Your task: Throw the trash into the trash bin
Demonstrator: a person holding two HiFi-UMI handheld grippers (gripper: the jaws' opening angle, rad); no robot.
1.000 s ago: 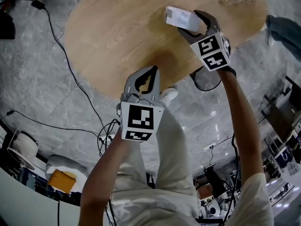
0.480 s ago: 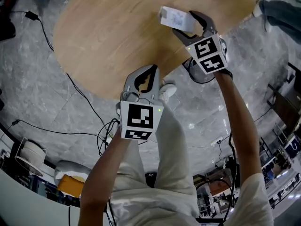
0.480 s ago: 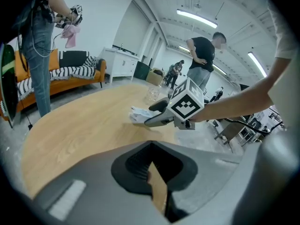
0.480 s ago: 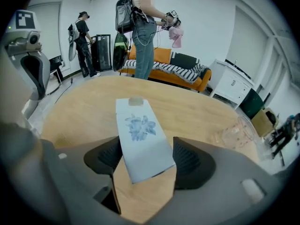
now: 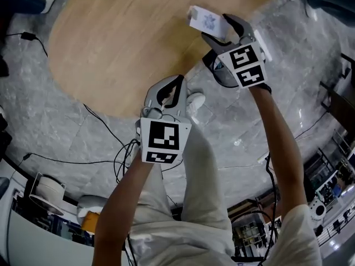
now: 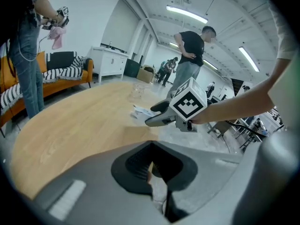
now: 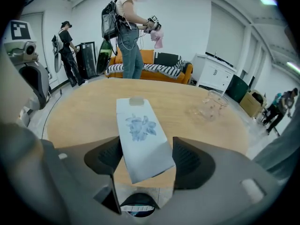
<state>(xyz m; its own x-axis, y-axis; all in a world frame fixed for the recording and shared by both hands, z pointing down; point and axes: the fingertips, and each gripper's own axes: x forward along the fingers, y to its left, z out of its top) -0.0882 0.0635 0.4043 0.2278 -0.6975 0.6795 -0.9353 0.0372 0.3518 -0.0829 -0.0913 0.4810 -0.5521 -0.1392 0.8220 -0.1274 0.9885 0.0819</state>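
Note:
My right gripper (image 5: pixel 217 31) is shut on a white tissue packet (image 5: pixel 204 20) with a blue flower print, held up over the near edge of the round wooden table (image 5: pixel 122 37). In the right gripper view the packet (image 7: pixel 140 135) sits between both dark pads. Below it, a dark round trash bin (image 7: pixel 137 205) stands on the floor by the table edge, partly hidden under the right gripper (image 5: pixel 216 73). My left gripper (image 5: pixel 171 87) hovers at the table edge, shut, with nothing in it (image 6: pixel 152 168).
A clear plastic container (image 7: pixel 210 104) stands on the far side of the table. Cables (image 5: pixel 102 129) trail over the grey marble floor. My legs and a white shoe (image 5: pixel 195 101) are under the left gripper. People stand near an orange sofa (image 7: pixel 154 62) beyond the table.
Both grippers have drawn back from over the table toward its near edge. The right one still carries the packet and has rolled slightly. The bin now lies closer beneath it.

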